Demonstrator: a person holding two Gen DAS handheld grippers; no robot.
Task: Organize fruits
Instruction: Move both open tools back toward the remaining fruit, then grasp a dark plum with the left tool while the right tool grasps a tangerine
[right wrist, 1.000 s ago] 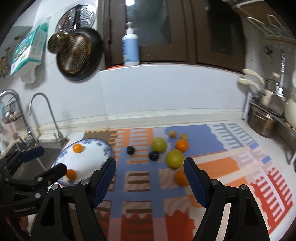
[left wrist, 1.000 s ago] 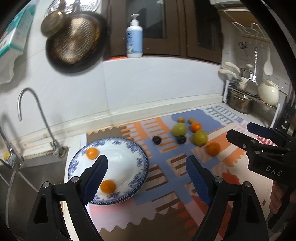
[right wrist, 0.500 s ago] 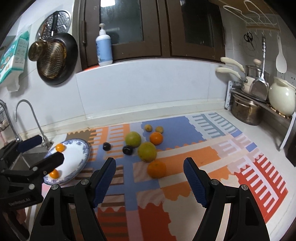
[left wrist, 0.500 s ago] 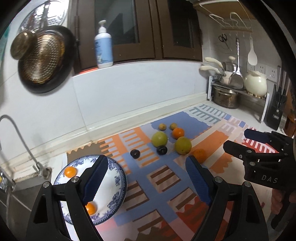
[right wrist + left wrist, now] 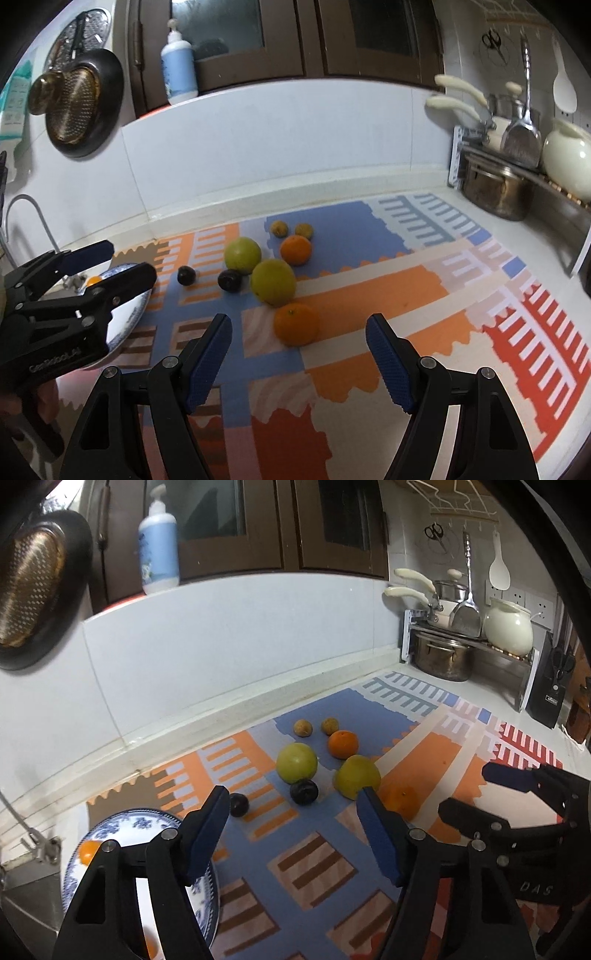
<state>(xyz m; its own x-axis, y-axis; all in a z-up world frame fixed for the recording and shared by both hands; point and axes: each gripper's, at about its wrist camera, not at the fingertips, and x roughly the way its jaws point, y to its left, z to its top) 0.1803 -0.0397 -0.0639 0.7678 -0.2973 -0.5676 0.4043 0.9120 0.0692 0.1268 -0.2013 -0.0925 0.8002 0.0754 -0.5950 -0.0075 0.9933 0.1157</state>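
On the patterned mat lie two green fruits, two oranges, two dark plums and two small brown fruits. A blue-and-white plate at the left holds two small oranges. My left gripper hovers over the mat short of the plums. Its jaws are closing with nothing between them. My right gripper is open and empty, and the near orange lies just ahead of its gap. Each gripper shows in the other's view.
A tap and sink edge are at the far left. A rack with a steel pot, a white jar and a knife block fills the right corner. A pan hangs on the wall, and a pump bottle stands on the ledge.
Both views have swung right and come closer to the loose fruit. The plate has slid to the lower left of the left wrist view. The left jaws have narrowed.
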